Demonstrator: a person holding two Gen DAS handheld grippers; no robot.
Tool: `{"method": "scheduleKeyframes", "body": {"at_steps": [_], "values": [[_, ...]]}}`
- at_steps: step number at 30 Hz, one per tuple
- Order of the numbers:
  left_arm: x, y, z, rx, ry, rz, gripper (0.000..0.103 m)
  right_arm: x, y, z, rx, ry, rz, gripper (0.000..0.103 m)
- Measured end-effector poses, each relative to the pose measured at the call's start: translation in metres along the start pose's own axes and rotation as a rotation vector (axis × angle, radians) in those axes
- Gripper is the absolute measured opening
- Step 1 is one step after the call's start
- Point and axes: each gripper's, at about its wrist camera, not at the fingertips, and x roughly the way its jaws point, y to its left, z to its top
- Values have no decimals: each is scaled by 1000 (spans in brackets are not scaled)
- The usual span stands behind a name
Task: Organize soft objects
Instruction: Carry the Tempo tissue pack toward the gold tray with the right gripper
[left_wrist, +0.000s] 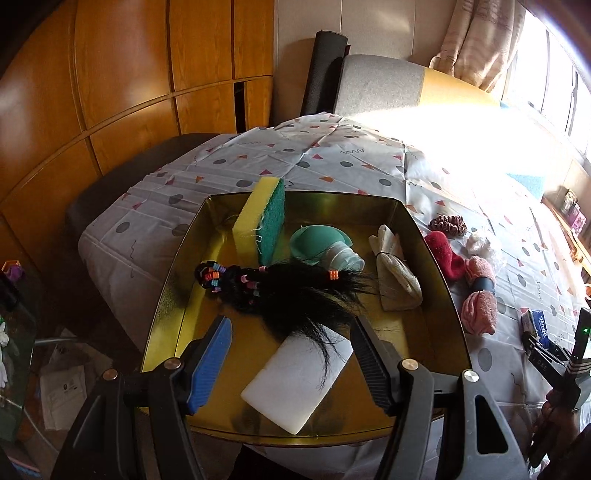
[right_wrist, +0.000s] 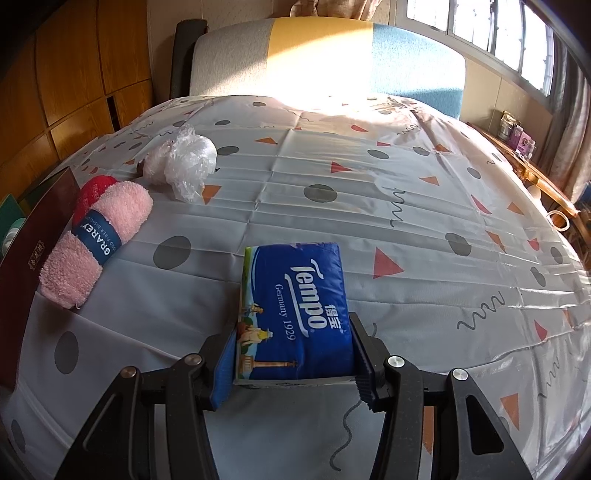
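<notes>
A gold tin tray (left_wrist: 436, 258) holds a yellow-green sponge (left_wrist: 258, 221), a teal silicone piece (left_wrist: 317, 243), a cream cloth pouch (left_wrist: 397, 273), a black hair piece with coloured beads (left_wrist: 280, 291) and a white foam block (left_wrist: 295, 380). My left gripper (left_wrist: 291, 336) is open and empty over the tray's near part, above the foam block. My right gripper (right_wrist: 293, 350) is shut on a blue Tempo tissue pack (right_wrist: 295, 306) just above the tablecloth. A rolled pink towel (right_wrist: 96, 240) lies left of it, beside the tray's outer wall (right_wrist: 33, 258).
On the patterned tablecloth (right_wrist: 406, 221) right of the tray lie a red sock (left_wrist: 443, 254), a brown scrunchie (left_wrist: 447, 223), the pink towel (left_wrist: 480, 295) and a crumpled clear plastic bag (right_wrist: 184, 162). A chair back (right_wrist: 325, 55) stands behind the table. Wooden cabinets (left_wrist: 129, 74) are at left.
</notes>
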Motion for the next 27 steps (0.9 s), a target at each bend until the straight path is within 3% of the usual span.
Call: {"method": "scheduleKeyframes", "body": {"at_steps": [18,27], "values": [[-15,35,1,-69,-31,5,67,-1,10,0,-37,7,-65,53],[-21,58,-7,-107,-32,53,67,-2,11,0,-39,6,-70,52]]}}
